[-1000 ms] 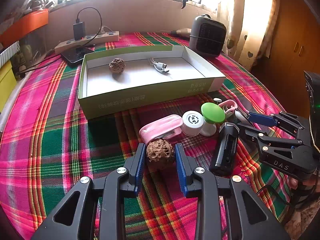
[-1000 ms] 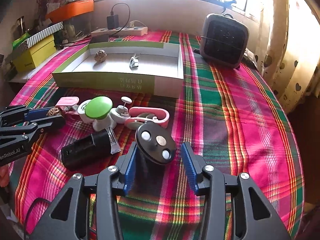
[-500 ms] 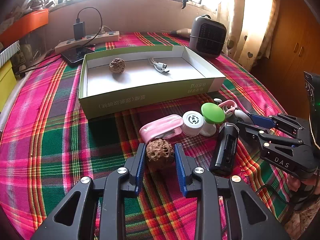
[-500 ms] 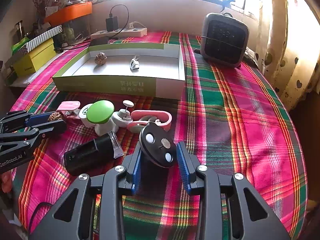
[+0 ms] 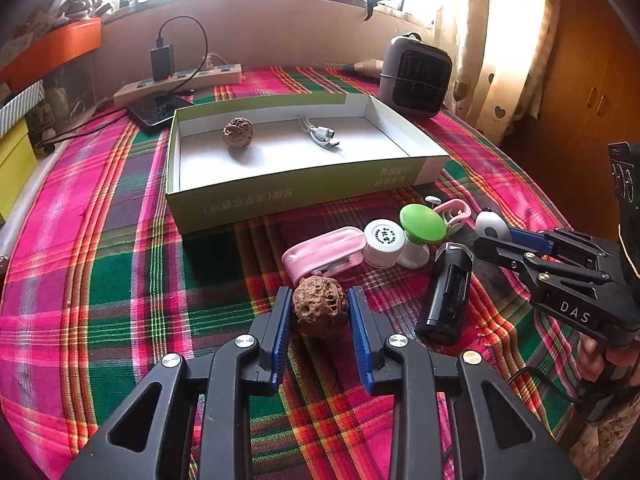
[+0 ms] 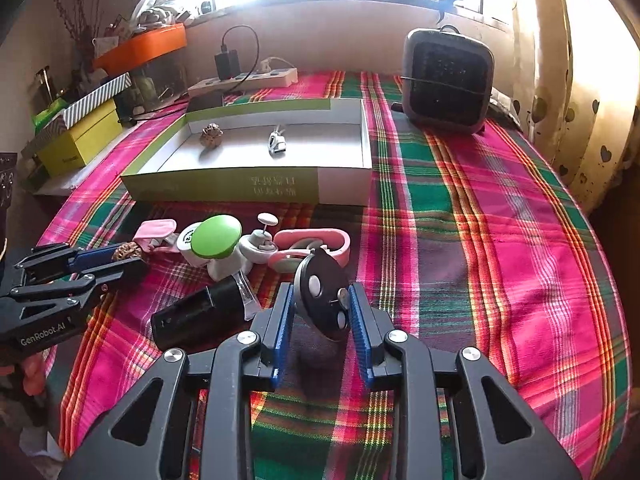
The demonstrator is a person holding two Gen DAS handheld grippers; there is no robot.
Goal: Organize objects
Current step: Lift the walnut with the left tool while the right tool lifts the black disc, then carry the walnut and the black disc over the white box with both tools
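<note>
My left gripper (image 5: 319,309) is shut on a brown walnut (image 5: 319,311) just above the plaid cloth, in front of a pink clip (image 5: 322,255). My right gripper (image 6: 322,312) is shut on a black round disc with white dots (image 6: 325,300), tilted on edge and lifted off the cloth. The green-and-white open box (image 5: 256,200) lies beyond, holding another walnut (image 5: 238,132) and a white cable (image 5: 322,135). The left gripper also shows in the right wrist view (image 6: 116,258), and the right gripper in the left wrist view (image 5: 496,236).
A white bottle cap (image 5: 383,236), a green-capped piece (image 5: 422,223), a pink loop (image 6: 308,246) and a black cylinder (image 5: 446,292) lie between the grippers. A grey heater (image 6: 446,80), a power strip (image 5: 180,82) and a phone (image 5: 158,108) stand behind the box.
Both grippers closed further: the left onto the walnut, the right onto the black disc. The disc has tipped up on edge and risen off the cloth.
</note>
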